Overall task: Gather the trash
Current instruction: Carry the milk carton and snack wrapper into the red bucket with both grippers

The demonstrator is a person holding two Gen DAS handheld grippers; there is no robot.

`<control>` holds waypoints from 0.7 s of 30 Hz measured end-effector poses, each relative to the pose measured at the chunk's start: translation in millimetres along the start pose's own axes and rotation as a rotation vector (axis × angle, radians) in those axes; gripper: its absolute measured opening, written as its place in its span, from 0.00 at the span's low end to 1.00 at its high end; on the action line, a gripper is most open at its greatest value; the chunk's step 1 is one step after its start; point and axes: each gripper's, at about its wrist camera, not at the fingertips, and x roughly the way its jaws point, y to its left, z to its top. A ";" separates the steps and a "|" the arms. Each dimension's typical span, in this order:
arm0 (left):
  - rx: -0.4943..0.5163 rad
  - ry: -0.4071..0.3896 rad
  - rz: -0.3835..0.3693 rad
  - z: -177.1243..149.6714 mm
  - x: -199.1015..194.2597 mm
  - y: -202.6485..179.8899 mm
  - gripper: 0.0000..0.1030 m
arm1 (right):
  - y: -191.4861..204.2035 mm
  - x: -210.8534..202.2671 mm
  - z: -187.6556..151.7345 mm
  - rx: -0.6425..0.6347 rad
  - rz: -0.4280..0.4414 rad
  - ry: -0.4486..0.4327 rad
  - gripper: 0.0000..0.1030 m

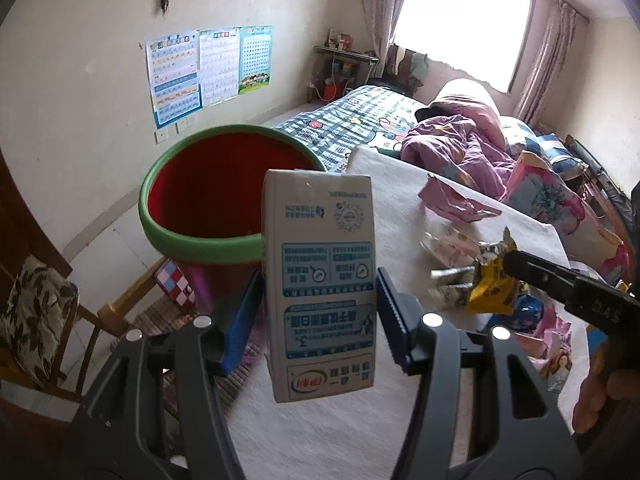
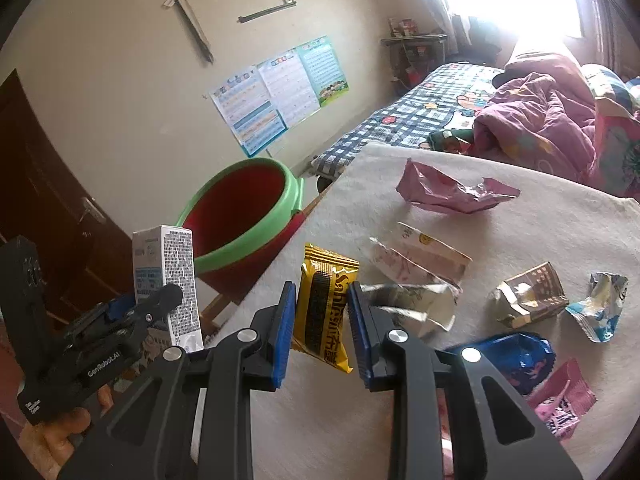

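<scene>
Nearest in, a white milk carton point(image 1: 322, 284) is clamped between the blue pads of the left gripper point(image 1: 318, 312), jaws partway open to fit its width, and it's held upright and clear of the tabletop point(image 1: 320, 440), probably so it can be swung over the bin. In the other view a yellow snack wrapper point(image 2: 324, 304) is pinched by its flat sides in the right gripper point(image 2: 322, 320), jaws nearly closed since it's so thin, and it looks lifted off the surface too.

A bit further out, the rest of the trash is scattered over the right half of the tabletop: a blue packet point(image 2: 516, 356), a crumpled brown carton point(image 2: 528, 300), pale wrappers point(image 2: 420, 264), and a pink wrapper point(image 2: 448, 192) toward the far edge.

Past the tabletop's left edge, the red bin with a green rim point(image 1: 208, 200) is parked right against it, presumably so stuff can be dropped straight in. Nothing can be made out inside it. A bed point(image 1: 360, 120) is seen beyond.
</scene>
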 end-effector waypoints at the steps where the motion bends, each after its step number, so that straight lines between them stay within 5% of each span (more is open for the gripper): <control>1: 0.004 -0.003 -0.002 2.0 1.2 3.6 0.53 | 3.9 2.5 1.8 0.002 -0.004 -0.001 0.26; 21: 0.026 -0.049 -0.025 69.0 46.8 97.7 0.53 | 65.2 68.6 48.5 -0.001 -0.041 -0.009 0.26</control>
